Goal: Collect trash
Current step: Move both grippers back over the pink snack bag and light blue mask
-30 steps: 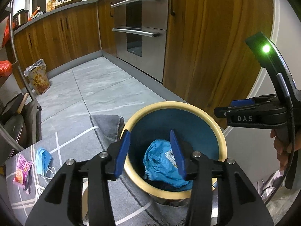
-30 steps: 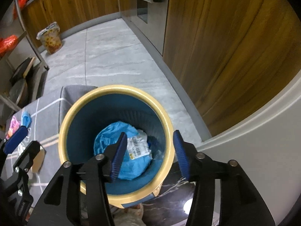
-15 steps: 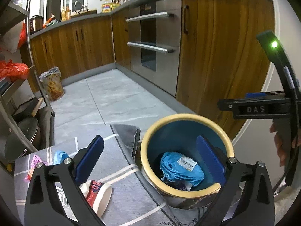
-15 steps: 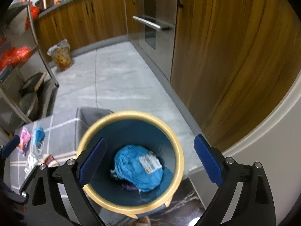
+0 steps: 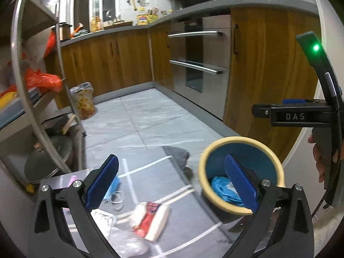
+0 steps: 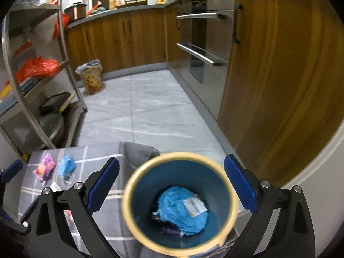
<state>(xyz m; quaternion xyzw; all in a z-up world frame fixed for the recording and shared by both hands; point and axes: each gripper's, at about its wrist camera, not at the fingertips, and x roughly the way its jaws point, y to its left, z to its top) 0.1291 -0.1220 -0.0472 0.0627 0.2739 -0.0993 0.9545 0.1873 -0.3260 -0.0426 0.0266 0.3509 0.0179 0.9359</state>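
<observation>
A blue bin with a cream rim (image 6: 129,195) stands beside the grey checked table; in the left wrist view the bin (image 5: 203,172) is at lower right. A crumpled blue bag with a white label (image 6: 182,210) lies inside it. My right gripper (image 6: 172,185) is open and empty above the bin. My left gripper (image 5: 172,182) is open and empty above the table's edge. A red-and-white wrapper (image 5: 150,217) and clear plastic (image 5: 126,243) lie below it. A blue face mask (image 6: 66,167) and a pink packet (image 6: 44,168) lie further left on the table.
Wooden cabinets and a steel oven (image 6: 202,47) line the right. A metal shelf rack (image 5: 36,99) stands at left. A lined floor bin (image 6: 91,77) sits by the far cabinets. The grey table cloth (image 5: 146,182) hangs over the table corner.
Both grippers have opened wide and drawn up and back from the bin. The blue bag now lies loose inside it. The left gripper has swung left over the table.
</observation>
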